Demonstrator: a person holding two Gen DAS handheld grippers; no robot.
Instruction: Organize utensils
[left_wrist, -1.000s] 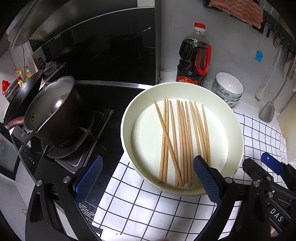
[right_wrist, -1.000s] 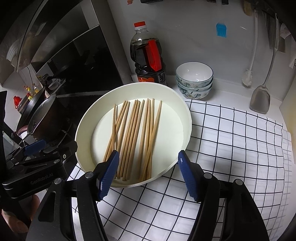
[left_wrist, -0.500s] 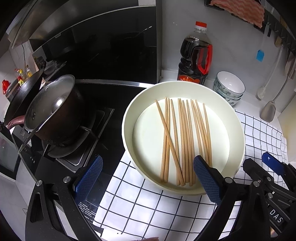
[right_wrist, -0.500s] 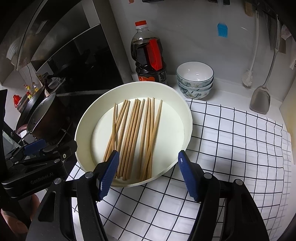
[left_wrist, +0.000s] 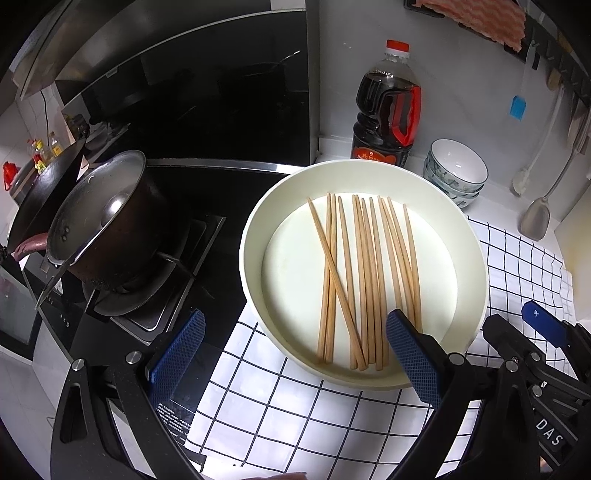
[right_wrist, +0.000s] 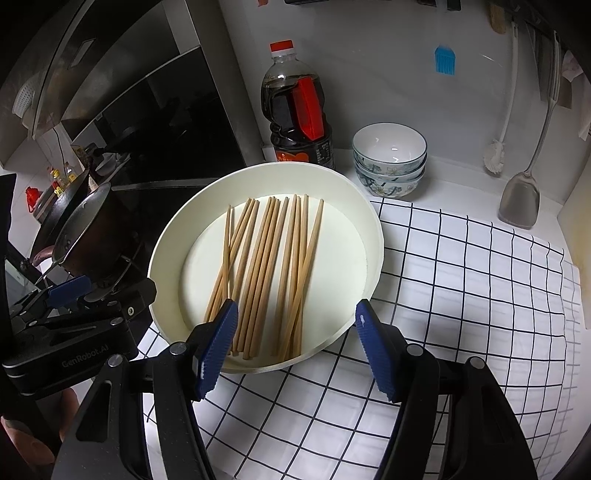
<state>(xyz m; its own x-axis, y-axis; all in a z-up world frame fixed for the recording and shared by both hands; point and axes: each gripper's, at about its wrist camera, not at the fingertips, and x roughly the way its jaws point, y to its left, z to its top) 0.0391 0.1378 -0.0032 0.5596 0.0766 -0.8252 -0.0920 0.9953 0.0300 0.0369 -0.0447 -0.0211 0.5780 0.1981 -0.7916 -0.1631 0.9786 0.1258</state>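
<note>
left gripper (left_wrist: 295, 356) fingers apart, right gripper (right_wrist: 297, 349) likewise

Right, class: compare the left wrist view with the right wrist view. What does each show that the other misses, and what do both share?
Only the left wrist view shows the pink cloth hanging top right, and the open left gripper from behind.

Only the right wrist view shows the open right gripper from behind, and the checked cloth's right part.

Both show the wooden chopsticks lying in the round white basin, the dark sauce bottle, the stacked patterned bowls and the metal pot.
</note>
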